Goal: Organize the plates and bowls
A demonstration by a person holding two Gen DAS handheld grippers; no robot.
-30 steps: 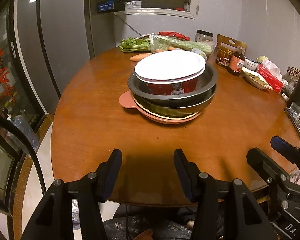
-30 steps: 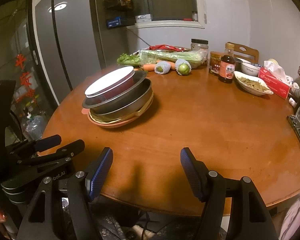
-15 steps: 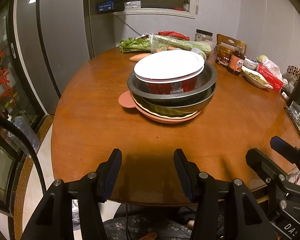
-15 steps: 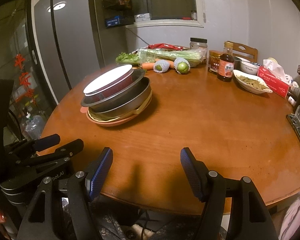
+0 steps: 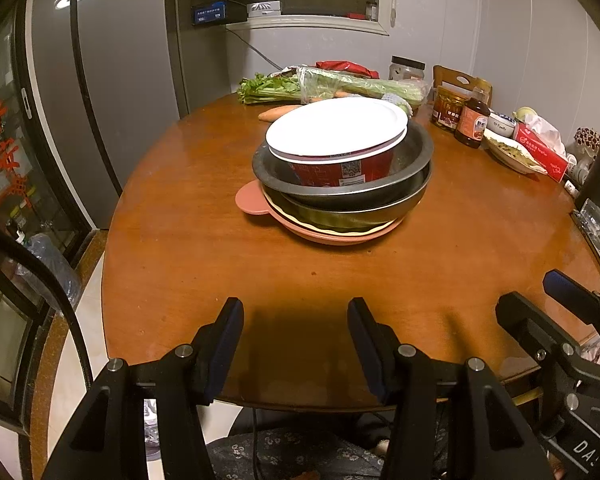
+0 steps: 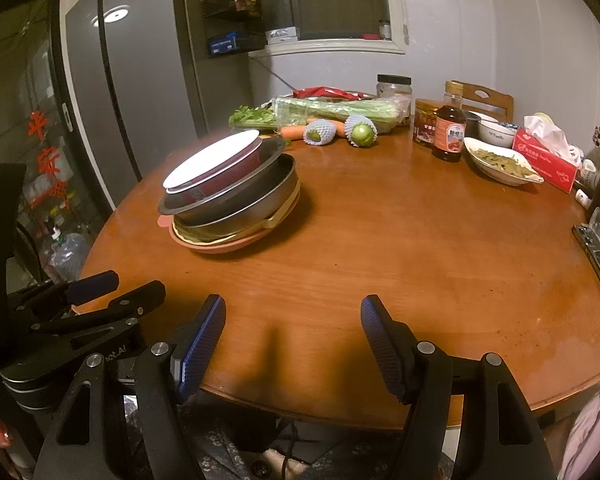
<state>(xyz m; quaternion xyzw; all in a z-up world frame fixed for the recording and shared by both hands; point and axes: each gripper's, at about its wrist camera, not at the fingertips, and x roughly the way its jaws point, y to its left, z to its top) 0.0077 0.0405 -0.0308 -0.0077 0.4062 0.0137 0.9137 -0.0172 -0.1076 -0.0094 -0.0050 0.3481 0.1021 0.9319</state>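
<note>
Dim warm light; fisheye-bent, vignetted edges

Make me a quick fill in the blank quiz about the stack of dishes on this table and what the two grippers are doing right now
1. The white plate lies at the ____ of the stack.
2. The pink plate lies at the ____ of the stack.
3. The left gripper and the right gripper both have their jaws ____.
4. The stack stands on a round ____ table.

Missing words: top; bottom; open; wooden

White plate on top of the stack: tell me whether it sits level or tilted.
Tilted. The white plate slopes down toward the table's near-left edge in the right wrist view.
</note>
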